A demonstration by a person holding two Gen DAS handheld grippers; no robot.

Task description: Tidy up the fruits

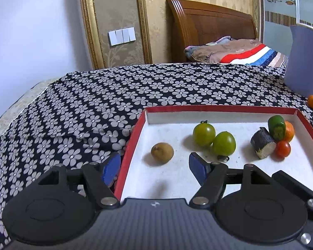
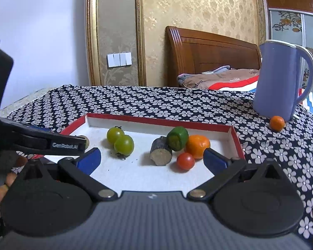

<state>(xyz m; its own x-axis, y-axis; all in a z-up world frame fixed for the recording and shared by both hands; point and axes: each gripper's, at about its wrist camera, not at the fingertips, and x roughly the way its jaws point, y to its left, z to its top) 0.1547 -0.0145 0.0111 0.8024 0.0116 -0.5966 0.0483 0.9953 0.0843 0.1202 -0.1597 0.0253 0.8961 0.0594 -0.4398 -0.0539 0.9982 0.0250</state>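
Left tool [image 1: 154, 166], jaws apart and empty, hangs just behind what looks like a longan [image 1: 162, 152] in the tray [image 1: 219, 109].

Even indoor light, soft shadows beside the fruit, sharp focus, strong fisheye bending, dark corners

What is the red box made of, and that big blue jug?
The red box looks like cardboard: thin, straight folded walls, matte red outside, white and a little scuffed inside. The blue jug looks like plastic: smooth, one even colour, soft shine, with a moulded handle. It could be enamel, though; the look alone cannot settle it.
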